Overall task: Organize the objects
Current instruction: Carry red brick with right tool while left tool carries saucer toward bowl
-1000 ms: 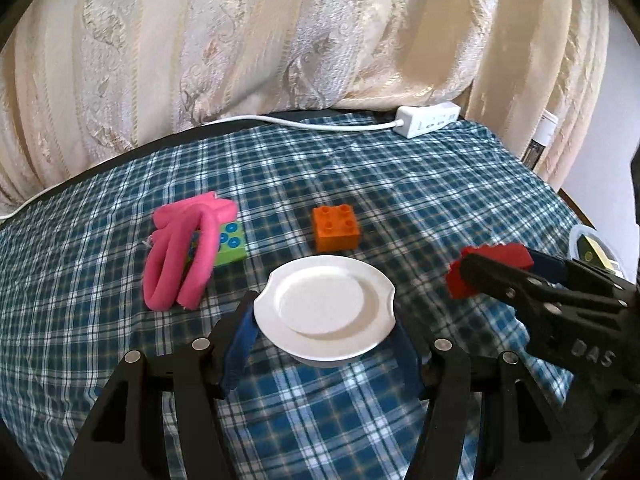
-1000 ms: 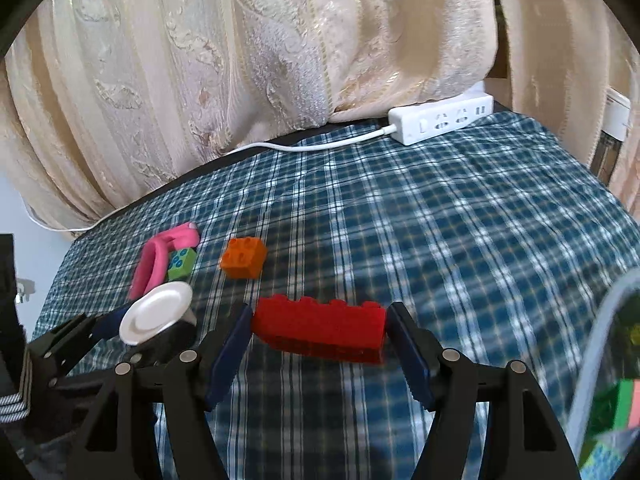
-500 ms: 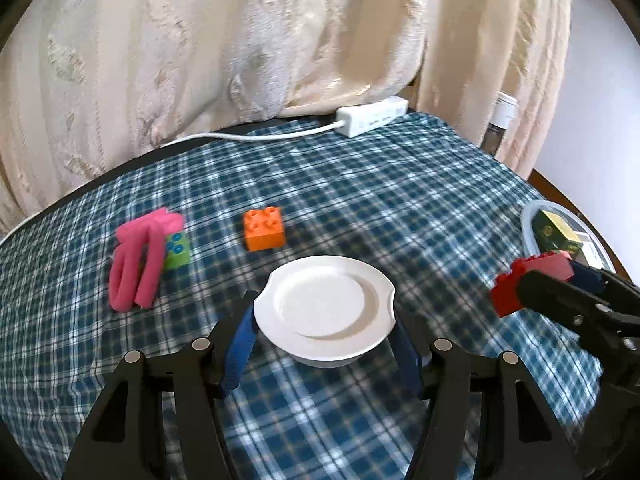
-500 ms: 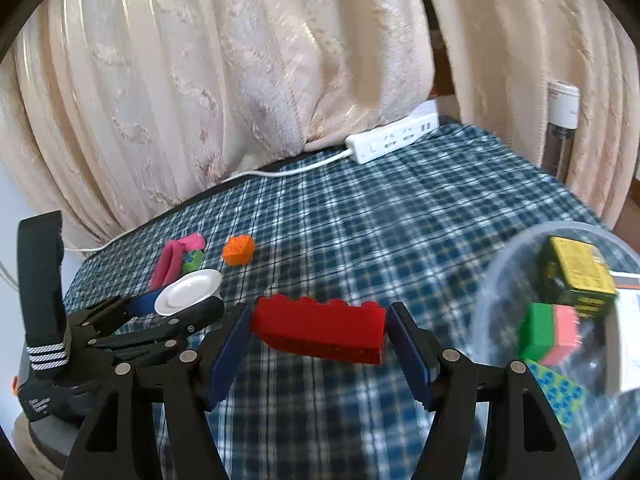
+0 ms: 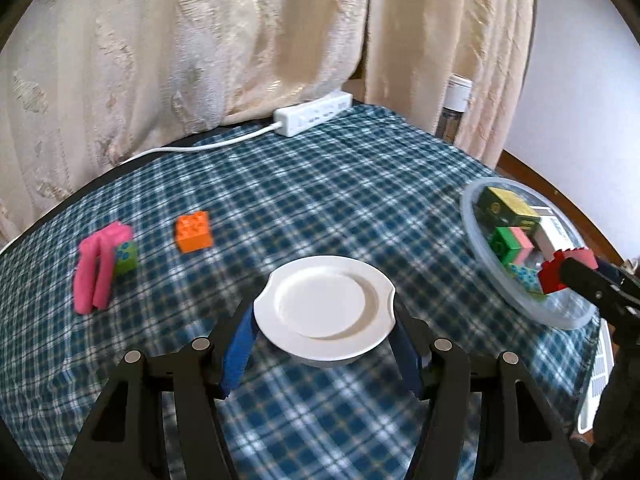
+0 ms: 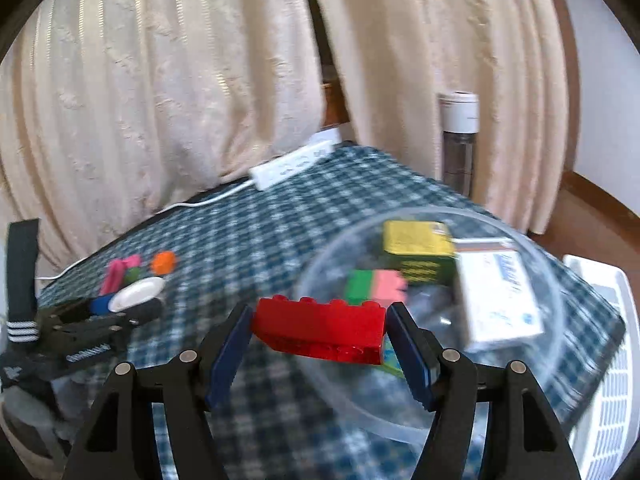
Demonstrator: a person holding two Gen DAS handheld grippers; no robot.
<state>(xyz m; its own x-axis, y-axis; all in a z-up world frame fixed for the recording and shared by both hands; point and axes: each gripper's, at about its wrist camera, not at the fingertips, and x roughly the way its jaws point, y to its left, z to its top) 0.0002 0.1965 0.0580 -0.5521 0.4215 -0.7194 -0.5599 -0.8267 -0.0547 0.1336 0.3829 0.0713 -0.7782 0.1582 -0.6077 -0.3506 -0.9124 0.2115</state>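
My left gripper (image 5: 322, 322) is shut on a small white plate (image 5: 324, 306) and holds it above the plaid cloth. My right gripper (image 6: 320, 330) is shut on a long red brick (image 6: 320, 330) and holds it at the near left rim of a clear plastic bowl (image 6: 536, 368). The bowl shows at the right in the left wrist view (image 5: 560, 316); it holds a yellow-green box (image 6: 416, 248), a white box (image 6: 496, 300) and a green-pink brick (image 6: 376, 286). An orange brick (image 5: 194, 232), a pink strip (image 5: 98, 272) and a small green brick (image 5: 126, 258) lie on the cloth at left.
A white power strip (image 5: 312, 114) with its cable lies at the table's far edge before cream curtains. A clear bottle with a white cap (image 6: 458, 140) stands behind the table. A white slotted basket (image 6: 608, 392) sits at the right, past the bowl.
Both grippers have swung right with their loads. The red brick has come from over open cloth to the bowl's rim. The bowl has come into view on the left wrist camera.
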